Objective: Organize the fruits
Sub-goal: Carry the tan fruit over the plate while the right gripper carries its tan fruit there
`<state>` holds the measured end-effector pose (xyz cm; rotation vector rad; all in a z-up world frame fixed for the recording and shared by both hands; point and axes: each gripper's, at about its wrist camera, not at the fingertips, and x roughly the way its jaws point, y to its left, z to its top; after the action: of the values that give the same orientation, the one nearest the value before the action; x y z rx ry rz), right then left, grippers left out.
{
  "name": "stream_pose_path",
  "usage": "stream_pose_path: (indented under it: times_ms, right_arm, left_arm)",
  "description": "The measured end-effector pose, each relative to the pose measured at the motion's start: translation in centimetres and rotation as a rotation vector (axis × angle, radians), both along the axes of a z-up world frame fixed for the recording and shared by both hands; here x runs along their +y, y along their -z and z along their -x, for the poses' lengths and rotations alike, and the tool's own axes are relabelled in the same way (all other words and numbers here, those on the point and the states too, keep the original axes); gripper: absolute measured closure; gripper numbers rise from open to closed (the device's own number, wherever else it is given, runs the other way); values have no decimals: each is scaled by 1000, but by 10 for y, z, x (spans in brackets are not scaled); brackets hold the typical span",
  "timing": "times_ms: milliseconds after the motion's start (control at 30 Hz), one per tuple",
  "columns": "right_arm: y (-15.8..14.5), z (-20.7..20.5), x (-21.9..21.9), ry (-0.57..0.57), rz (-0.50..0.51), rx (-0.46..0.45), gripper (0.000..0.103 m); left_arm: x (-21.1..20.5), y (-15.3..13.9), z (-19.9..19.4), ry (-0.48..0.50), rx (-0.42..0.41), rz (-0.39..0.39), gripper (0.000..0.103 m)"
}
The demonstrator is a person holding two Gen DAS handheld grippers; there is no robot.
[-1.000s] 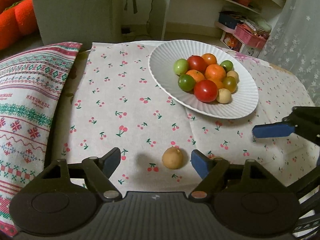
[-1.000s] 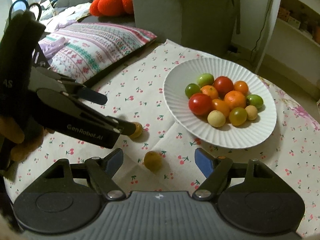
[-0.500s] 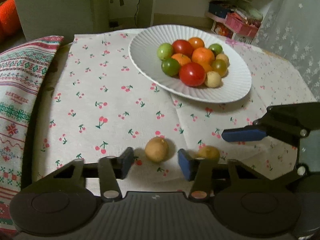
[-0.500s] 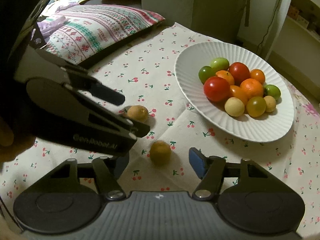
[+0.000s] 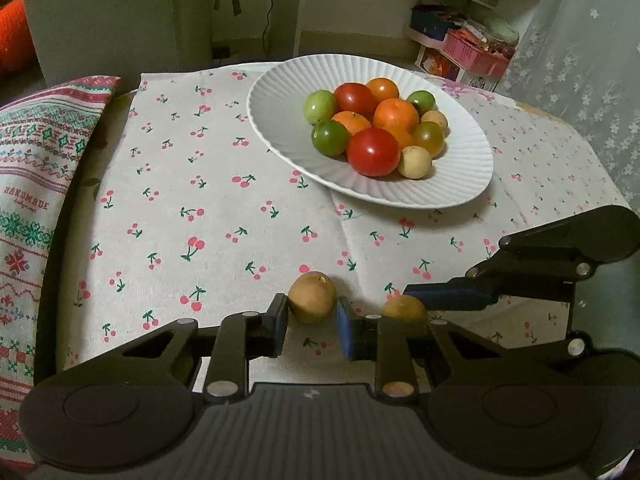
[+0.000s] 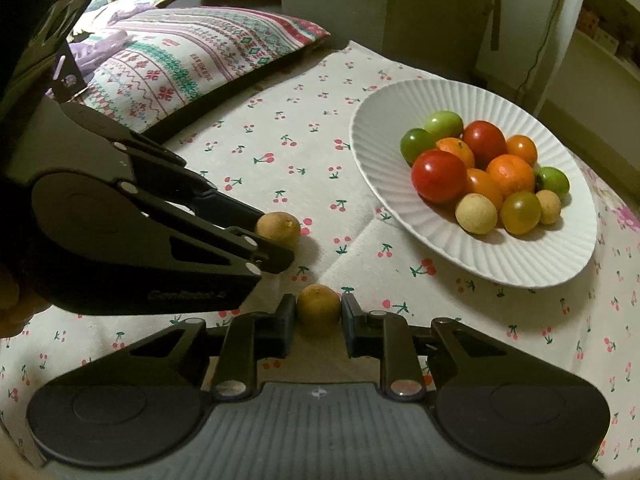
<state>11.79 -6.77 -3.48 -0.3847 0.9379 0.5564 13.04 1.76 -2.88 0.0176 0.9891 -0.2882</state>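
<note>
Two small tan fruits lie on the cherry-print cloth. My left gripper point(image 5: 312, 322) is shut on one tan fruit point(image 5: 312, 297), its blue pads against both sides. My right gripper point(image 6: 318, 320) is shut on the other tan fruit point(image 6: 318, 309). In the left wrist view the right gripper's fruit point(image 5: 404, 309) shows just to the right, under a blue finger. In the right wrist view the left gripper's fruit point(image 6: 278, 229) shows at its fingertips. A white ribbed plate point(image 5: 280, 92) beyond holds several red, orange, green and tan fruits.
A patterned cushion point(image 5: 36, 168) lies along the table's left side. A grey chair back point(image 5: 112, 12) stands behind the table. Shelves with a pink basket point(image 5: 476, 54) are at the back right. The table edge curves away on the right.
Both grippers have moved forward and closed: each pair of fingers now clamps its tan fruit, where a second ago both were wide open around them.
</note>
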Motion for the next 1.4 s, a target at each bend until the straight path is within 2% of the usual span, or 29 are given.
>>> stream_pose_path:
  times_ms: [400,733,900,1167,1400]
  right_arm:
    - [-7,1,-5,-13,-18,-39,82]
    - [-15,1,-11,-11,-31,-78,82]
    - [-27,1,-15,-11,-57,-103,82]
    - [-61,-7,-42,60,-135,-150,81]
    - [-86,-22,-80,190,-217,-186,81]
  left_arm:
    - [1,-10,3,13,-43,11,87]
    - [-2,-21,5,8,-110,-42,87]
    - [6,-36,4,-22,-144,-11,87]
    - [26,-60,-2,-98,-217,-5,87]
    - [25,-63,-10,-116,-214,20,87]
